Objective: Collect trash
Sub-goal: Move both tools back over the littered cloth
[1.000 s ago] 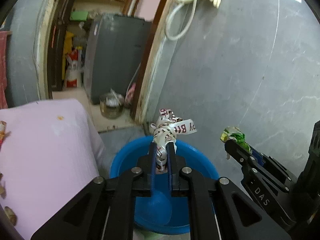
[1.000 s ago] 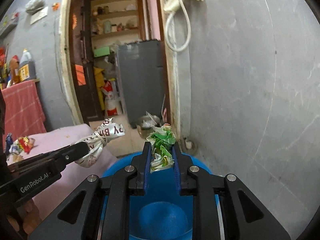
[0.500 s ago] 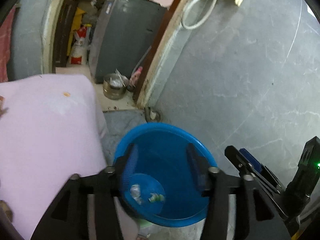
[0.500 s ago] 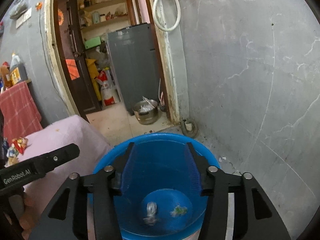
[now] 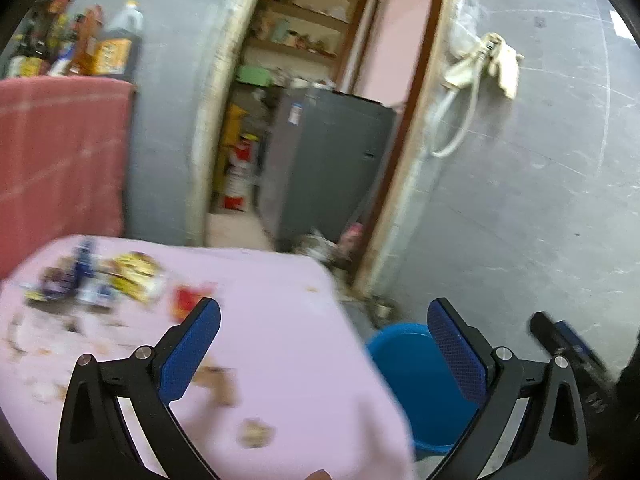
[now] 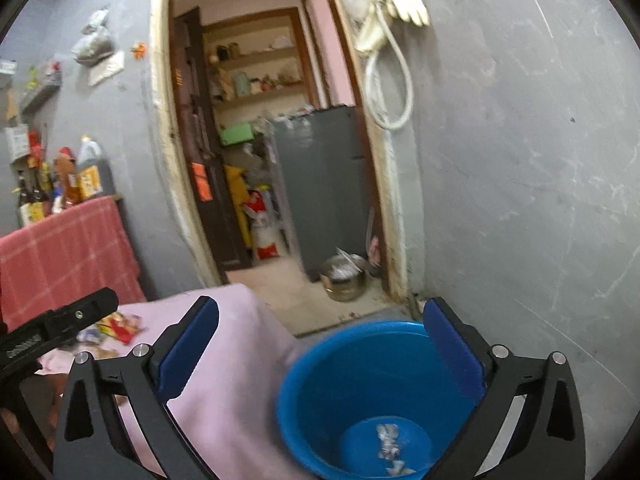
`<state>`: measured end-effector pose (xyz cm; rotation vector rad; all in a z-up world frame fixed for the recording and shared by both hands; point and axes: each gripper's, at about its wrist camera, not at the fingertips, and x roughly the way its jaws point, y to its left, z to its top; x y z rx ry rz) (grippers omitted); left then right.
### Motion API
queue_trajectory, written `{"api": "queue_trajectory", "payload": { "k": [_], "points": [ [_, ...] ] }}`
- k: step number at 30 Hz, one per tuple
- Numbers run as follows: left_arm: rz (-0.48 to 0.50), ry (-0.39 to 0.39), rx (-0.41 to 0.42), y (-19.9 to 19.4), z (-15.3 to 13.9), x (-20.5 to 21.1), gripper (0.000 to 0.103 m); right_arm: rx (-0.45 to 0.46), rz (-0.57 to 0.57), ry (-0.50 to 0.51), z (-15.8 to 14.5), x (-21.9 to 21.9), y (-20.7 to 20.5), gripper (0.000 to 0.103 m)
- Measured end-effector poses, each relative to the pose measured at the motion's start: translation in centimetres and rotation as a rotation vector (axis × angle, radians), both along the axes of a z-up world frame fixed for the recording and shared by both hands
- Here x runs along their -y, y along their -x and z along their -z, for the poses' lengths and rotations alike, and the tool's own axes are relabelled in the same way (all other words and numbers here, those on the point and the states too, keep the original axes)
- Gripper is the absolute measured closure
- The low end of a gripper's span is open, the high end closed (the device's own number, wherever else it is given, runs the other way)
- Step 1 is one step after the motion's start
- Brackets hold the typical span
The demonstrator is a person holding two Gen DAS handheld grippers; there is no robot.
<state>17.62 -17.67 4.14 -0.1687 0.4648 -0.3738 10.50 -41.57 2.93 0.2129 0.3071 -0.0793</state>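
— Where's the bucket?

— The blue plastic bucket point(image 6: 360, 392) stands upright, mouth open, below and between the right jaws, just beside the pink-covered table edge.

— Anything in it?

— Crumpled white scraps point(image 6: 390, 446) lie on its bottom.

— And the remaining trash?

— Blurred wrappers point(image 5: 100, 280), yellow, red and blue, lie scattered on the pink cloth beyond the left jaws' left finger; brown crumbs point(image 5: 254, 432) lie between those jaws.

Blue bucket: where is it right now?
The blue bucket sits on the floor low in the right wrist view, right of the pink-covered table, below the doorway, crumpled wrappers inside.
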Motion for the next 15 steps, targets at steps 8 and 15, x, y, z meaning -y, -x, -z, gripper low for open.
{"api": "queue_trajectory", "payload": {
  "k": [8, 15],
  "points": [
    [-0.140, -0.065, 0.034, 2.8, 0.7, -7.0, 0.001, 0.053, -0.125, 0.015, -0.3, -5.9, 0.5, 0.000],
    [-0.214, -0.112, 0.011, 4.0, 2.4, -11.6, 0.001, 0.019, -0.232, 0.027, 1.2, -10.8, -0.6, 0.000]
  ]
}}
